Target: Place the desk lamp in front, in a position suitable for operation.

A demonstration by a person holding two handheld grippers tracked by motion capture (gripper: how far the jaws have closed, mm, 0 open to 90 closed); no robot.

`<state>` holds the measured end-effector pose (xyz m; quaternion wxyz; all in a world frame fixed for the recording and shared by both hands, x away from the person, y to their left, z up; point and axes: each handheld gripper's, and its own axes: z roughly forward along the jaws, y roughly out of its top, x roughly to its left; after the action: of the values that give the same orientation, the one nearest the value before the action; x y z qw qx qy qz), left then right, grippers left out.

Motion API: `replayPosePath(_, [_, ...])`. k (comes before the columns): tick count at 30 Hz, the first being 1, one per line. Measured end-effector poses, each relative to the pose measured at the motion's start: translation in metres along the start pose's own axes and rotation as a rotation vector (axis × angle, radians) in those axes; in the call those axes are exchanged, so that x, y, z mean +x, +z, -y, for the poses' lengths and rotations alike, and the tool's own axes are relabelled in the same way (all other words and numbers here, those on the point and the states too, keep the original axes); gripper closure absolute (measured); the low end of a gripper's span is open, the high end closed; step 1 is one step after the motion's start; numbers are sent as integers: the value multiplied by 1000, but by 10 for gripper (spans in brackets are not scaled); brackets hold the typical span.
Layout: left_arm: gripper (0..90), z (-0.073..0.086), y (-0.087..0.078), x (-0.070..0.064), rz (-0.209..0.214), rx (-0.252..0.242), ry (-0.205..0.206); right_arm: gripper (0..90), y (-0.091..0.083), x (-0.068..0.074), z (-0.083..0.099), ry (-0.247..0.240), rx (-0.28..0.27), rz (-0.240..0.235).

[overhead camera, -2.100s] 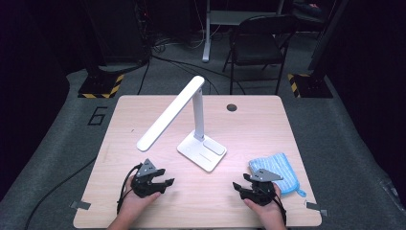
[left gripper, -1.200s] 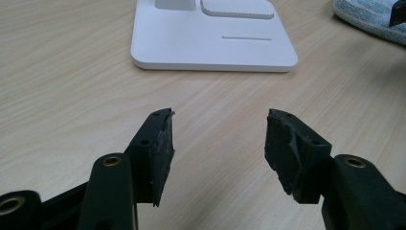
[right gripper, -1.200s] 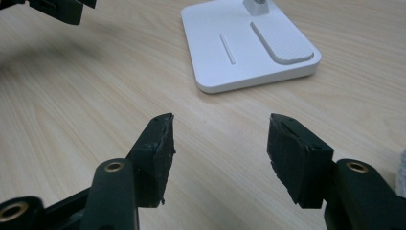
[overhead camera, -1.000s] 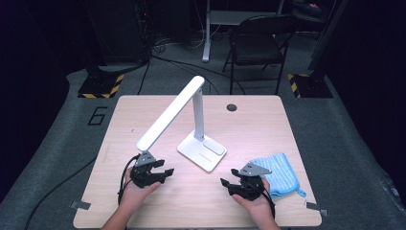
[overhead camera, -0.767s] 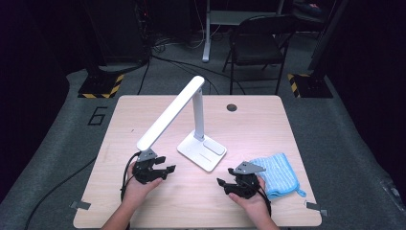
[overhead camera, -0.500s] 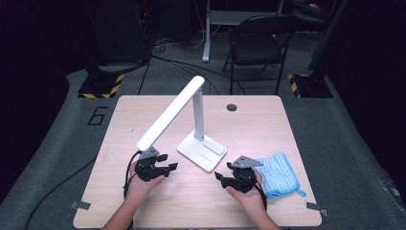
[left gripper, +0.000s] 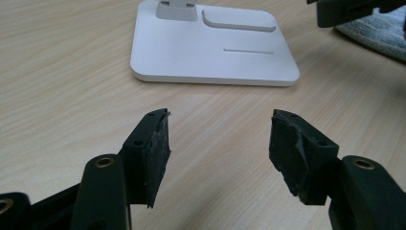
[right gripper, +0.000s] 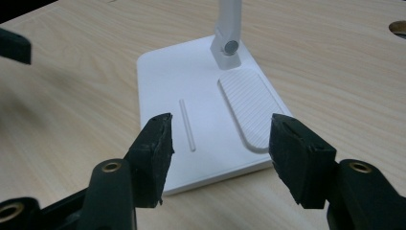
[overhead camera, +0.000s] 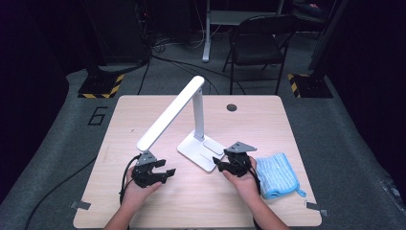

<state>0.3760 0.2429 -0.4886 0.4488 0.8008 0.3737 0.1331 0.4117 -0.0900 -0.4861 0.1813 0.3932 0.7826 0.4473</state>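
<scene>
A white desk lamp (overhead camera: pixel 194 115) stands mid-table, its long head (overhead camera: pixel 168 115) slanting down to the left and its flat base (overhead camera: pixel 201 151) (left gripper: pixel 210 45) (right gripper: pixel 206 115) on the wood. My left gripper (overhead camera: pixel 165 173) (left gripper: pixel 218 143) sits below the head's tip, open and empty, aimed right toward the base. My right gripper (overhead camera: pixel 216 166) (right gripper: pixel 218 139) is open at the base's near right corner, its jaws straddling the edge with the ribbed pad (right gripper: pixel 251 108) between them. A folded blue cloth (overhead camera: pixel 277 175) (left gripper: pixel 378 28) lies just right of the right hand.
The wooden table (overhead camera: pixel 119 129) has a cable hole (overhead camera: pixel 231 107) at the back. A black folding chair (overhead camera: pixel 256 45) and a stand stay on the floor beyond it. Tape tabs mark the front corners.
Both grippers have moved forward from the table's front edge. The right one slid left off the cloth to the lamp base; the left one rose to under the lamp head.
</scene>
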Motion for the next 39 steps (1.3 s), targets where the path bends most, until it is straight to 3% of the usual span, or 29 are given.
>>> replayPosePath(6, [391, 1, -1, -2, 5, -3, -1, 416, 20, -10, -5, -7, 29, 29])
replayPosePath(10, [391, 1, -1, -2, 14, 5, 3, 413, 30, -17, -5, 15, 36, 45])
replayPosePath(18, [391, 3, -1, 0, 18, 3, -7, 385, 43, -25, -6, 21, 44, 71])
replayPosePath(19, [391, 3, -1, -2, 24, 1, -35, 383, 44, -25, -6, 32, 58, 67])
replayPosePath(22, [391, 3, -1, -1, 21, 0, -24, 386, 48, -28, -4, 39, 73, 75])
replayPosePath(25, [391, 4, 0, 0, 18, 0, -24, 392, 51, -32, -2, 62, 80, 67])
replayPosePath(26, [391, 5, 0, -1, 24, -2, -41, 392, 53, -34, -1, 56, 79, 68])
replayPosePath(27, [391, 4, 0, 0, 19, 4, -14, 392, 53, -34, 0, 71, 78, 61])
replayPosePath(30, [391, 5, 1, 0, 20, 10, -8, 394, 55, -34, 0, 95, 72, 51])
replayPosePath(39, [391, 5, 2, -2, 22, 10, -25, 421, 56, -34, -1, 96, 72, 40])
